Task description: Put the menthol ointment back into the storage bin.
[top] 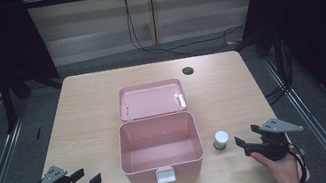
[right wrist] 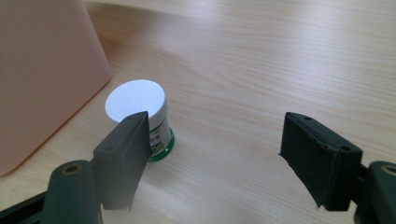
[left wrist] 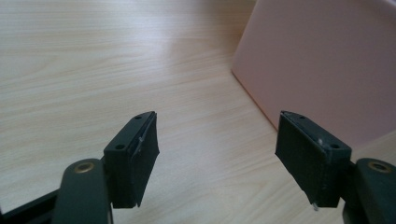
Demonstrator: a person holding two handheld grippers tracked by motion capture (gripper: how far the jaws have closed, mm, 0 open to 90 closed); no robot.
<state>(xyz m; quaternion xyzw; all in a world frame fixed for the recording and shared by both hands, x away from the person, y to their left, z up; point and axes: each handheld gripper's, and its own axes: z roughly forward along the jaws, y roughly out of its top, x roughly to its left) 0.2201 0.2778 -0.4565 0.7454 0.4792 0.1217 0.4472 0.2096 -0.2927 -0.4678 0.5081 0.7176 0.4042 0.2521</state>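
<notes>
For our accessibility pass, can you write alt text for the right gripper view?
A small white-lidded jar with a green base stands upright on the wooden table, just ahead of the open right claw and partly behind its left jaw. A pink box wall stands left of the jar.

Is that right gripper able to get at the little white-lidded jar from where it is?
Probably yes. The right gripper sits just beside the jar with its jaws open and nothing between them. Bare table lies around the jar; the pink box stands on its far side, apart from it.
</notes>
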